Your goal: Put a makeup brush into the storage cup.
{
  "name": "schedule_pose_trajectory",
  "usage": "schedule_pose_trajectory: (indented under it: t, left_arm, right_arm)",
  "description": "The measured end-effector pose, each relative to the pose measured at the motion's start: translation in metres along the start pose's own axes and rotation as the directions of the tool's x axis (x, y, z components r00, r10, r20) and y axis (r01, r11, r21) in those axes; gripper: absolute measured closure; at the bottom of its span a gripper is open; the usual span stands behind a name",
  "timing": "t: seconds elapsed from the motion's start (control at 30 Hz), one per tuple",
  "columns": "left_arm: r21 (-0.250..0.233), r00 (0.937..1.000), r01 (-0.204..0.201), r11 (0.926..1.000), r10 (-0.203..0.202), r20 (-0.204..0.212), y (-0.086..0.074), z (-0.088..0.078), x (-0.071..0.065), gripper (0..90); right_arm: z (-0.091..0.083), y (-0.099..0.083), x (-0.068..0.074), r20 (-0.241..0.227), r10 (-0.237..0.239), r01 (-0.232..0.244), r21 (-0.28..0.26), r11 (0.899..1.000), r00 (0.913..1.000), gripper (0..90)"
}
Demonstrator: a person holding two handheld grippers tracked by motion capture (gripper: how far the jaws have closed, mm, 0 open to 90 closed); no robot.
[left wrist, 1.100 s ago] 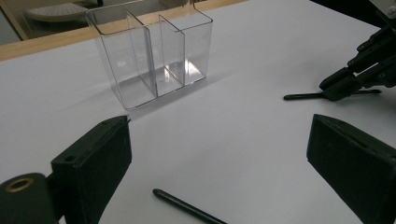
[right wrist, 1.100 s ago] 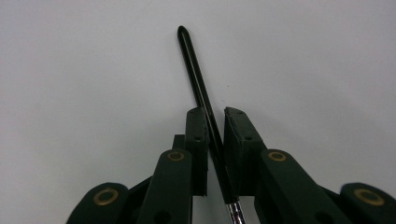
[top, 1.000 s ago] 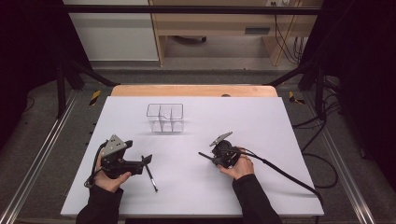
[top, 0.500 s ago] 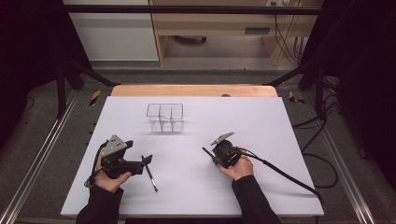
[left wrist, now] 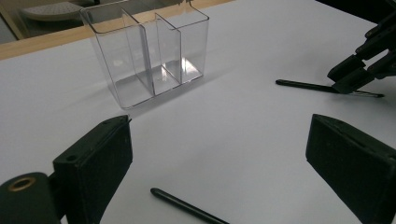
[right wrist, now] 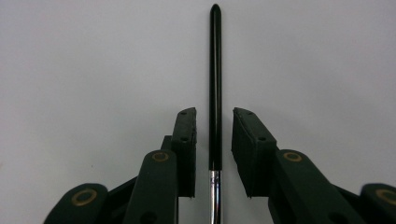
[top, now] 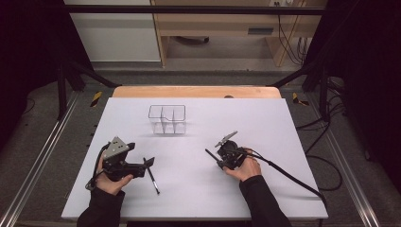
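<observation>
Right gripper [top: 213, 157] is lying low over the white table [top: 283, 142], near the person's edge, jaws pointing away and toward the left. Its jaws have just been opening; they are standing slightly apart with a thin black brush [right wrist: 215, 84] lying straight between them, a small gap showing on each side, pads not pressing. The brush's black handle is running forward past the jaw tips, and its chrome ferrule [right wrist: 215, 196] is sitting back between the jaw roots. The brush appears to be resting on the table, released.

Left gripper [top: 150, 164] is sitting at the near left, held by the left hand [top: 111, 182], jaws spread wide and gripping nothing. A second black brush [top: 152, 176] is lying on the table just below and ahead of its jaw tips, running toward the person; in the left gripper view its rounded end [left wrist: 156, 191] is showing between the open jaws, touching neither.

Farther out, beyond and between both grippers, a clear plastic organizer [top: 166, 118] with upright dividers is standing on the table, well apart from both tools. A wooden strip [top: 196, 91] is bordering the far edge
</observation>
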State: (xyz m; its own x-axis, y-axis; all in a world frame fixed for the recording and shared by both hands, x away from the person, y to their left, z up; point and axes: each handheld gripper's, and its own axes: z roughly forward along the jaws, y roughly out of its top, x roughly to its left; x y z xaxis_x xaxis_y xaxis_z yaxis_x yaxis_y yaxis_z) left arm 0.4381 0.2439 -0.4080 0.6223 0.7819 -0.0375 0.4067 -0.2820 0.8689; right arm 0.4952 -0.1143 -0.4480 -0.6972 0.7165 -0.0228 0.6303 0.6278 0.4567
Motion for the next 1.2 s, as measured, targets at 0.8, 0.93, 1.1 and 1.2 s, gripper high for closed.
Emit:
schedule_pose_trajectory:
  t: [0.8, 0.93, 1.1, 1.2]
  left_arm:
    - [0.013, 0.9998, -0.015, 0.9998, 0.015, 0.009, 0.0, 0.001, -0.002, 6.7]
    - [0.012, 0.9998, -0.02, 0.9997, 0.02, 0.008, 0.001, 0.001, -0.002, 6.8]
    - [0.009, 0.9996, -0.026, 0.9996, 0.026, 0.008, 0.001, 0.0, -0.004, 6.9]
    - [0.009, 0.9994, -0.033, 0.9994, 0.033, 0.011, 0.002, 0.0, -0.005, 6.9]
  right_arm:
    - [0.005, 0.0, -0.002, -0.035, 0.009, -0.007, 0.075, 0.997, 0.9993, 84.4]
    - [0.001, 0.001, -0.002, -0.055, 0.007, -0.003, 0.072, 0.997, 0.9985, 84.4]
    - [-0.011, 0.002, -0.004, -0.07, 0.001, 0.003, 0.048, 0.999, 0.9975, 84.5]
    - [-0.02, 0.002, -0.005, -0.078, -0.006, 0.008, 0.027, 1.0, 0.9969, 84.4]
